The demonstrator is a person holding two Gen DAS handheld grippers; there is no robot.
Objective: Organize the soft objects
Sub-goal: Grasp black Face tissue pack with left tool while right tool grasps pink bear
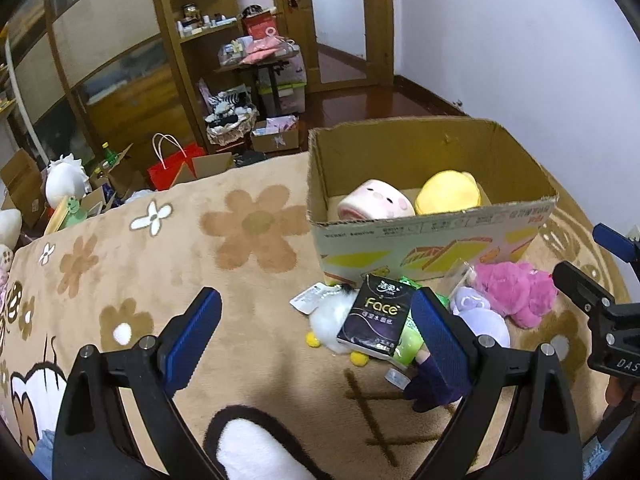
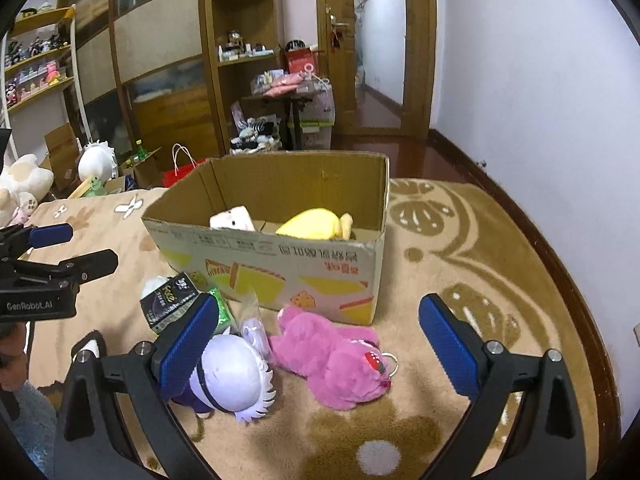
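Hovering right tool spread wide above pink plush bear, left tool also released, black tissue pack just inside its right finger, open cardboard box behind

Right gripper, jaws spread wide and empty, hovers over a pink plush between its fingers. A white-haired doll lies beside its left finger. Ahead sits an open cardboard box.

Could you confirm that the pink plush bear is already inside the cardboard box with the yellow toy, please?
Not quite: the pink plush bear lies on the blanket in front of the cardboard box, as the right wrist view shows. The yellow toy is inside.
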